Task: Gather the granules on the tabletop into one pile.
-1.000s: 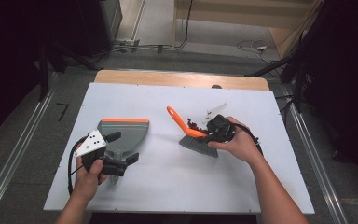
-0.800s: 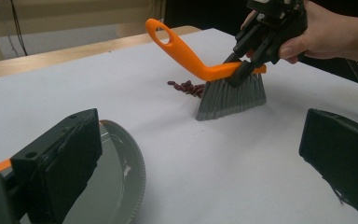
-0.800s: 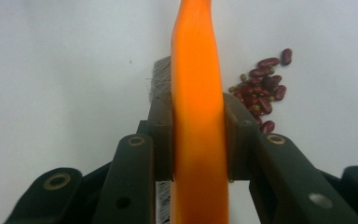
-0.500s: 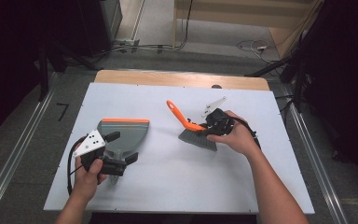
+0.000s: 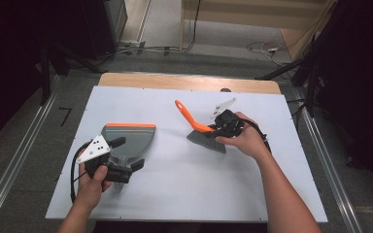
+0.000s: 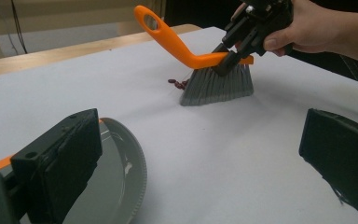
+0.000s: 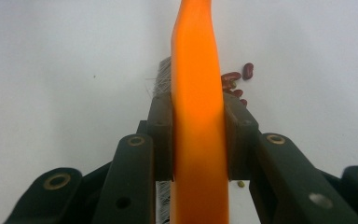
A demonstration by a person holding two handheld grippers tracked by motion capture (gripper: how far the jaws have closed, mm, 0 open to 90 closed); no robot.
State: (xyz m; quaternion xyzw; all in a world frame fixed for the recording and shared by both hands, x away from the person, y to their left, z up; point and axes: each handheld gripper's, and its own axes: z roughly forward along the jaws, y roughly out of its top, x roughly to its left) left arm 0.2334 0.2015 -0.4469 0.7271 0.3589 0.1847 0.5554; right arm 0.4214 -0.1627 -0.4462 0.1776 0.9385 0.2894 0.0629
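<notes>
Two grippers busy: right gripper (image 5: 222, 127) clenched on brush (image 5: 201, 134), nudged onto red beans (image 6: 178, 84); left gripper (image 5: 126, 154), jaws apart, steadies dustpan (image 5: 128, 138).

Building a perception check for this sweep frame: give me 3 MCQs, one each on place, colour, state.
1. Where do the red beans lie?
A. in the dustpan
B. on the table beside the brush bristles
C. at the table's near edge

2. What colour is the brush handle?
A. orange
B. blue
C. white

3. How does the right gripper stand?
A. open above the brush
B. shut on nothing
C. shut on the brush handle

Key: 1 B, the left gripper view shows the beans on the white table just left of the grey bristles, apart from the dustpan. 2 A, orange in all views. 3 C, the right gripper view shows both pads pressed against the handle's sides.
</notes>
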